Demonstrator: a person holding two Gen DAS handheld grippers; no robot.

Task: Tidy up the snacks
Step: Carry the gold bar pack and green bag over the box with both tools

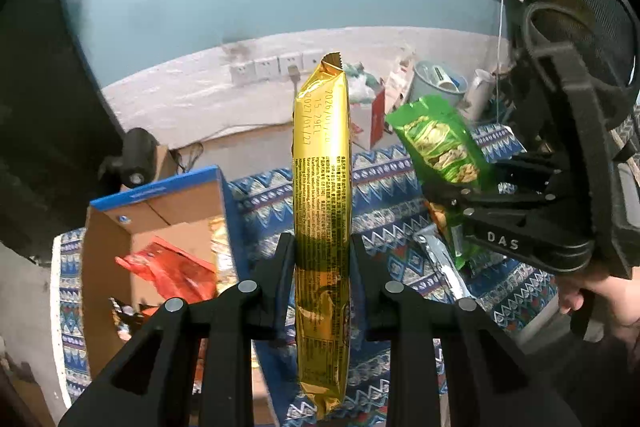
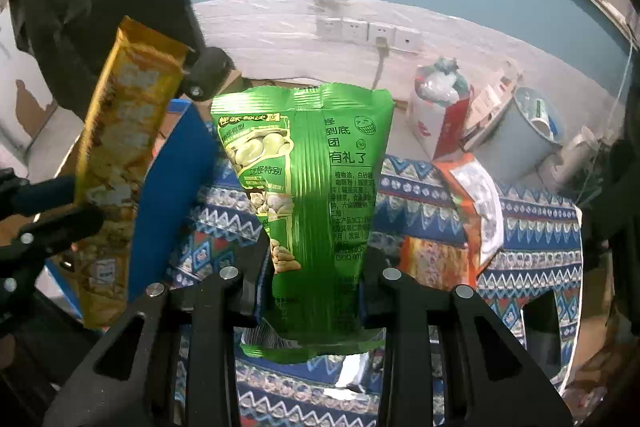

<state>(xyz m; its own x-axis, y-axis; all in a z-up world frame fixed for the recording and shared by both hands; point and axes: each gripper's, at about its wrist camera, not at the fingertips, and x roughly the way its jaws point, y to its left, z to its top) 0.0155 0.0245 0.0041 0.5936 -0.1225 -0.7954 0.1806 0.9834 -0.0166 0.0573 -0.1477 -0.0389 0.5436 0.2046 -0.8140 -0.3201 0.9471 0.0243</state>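
The long gold snack pack (image 1: 322,227) stands upright, clamped in the left tool (image 1: 322,255), its near end cut off by the tool's frame. The green bean snack bag (image 2: 316,195) is pinched in the right tool (image 2: 316,267). Both hang above the patterned bench (image 1: 384,227). The blue-edged cardboard box (image 1: 152,223) at left holds a red packet (image 1: 172,271); its other contents are hard to make out.

Long gold snack packet (image 1: 322,211) upright, green snack bag (image 2: 308,187) upright, both aloft
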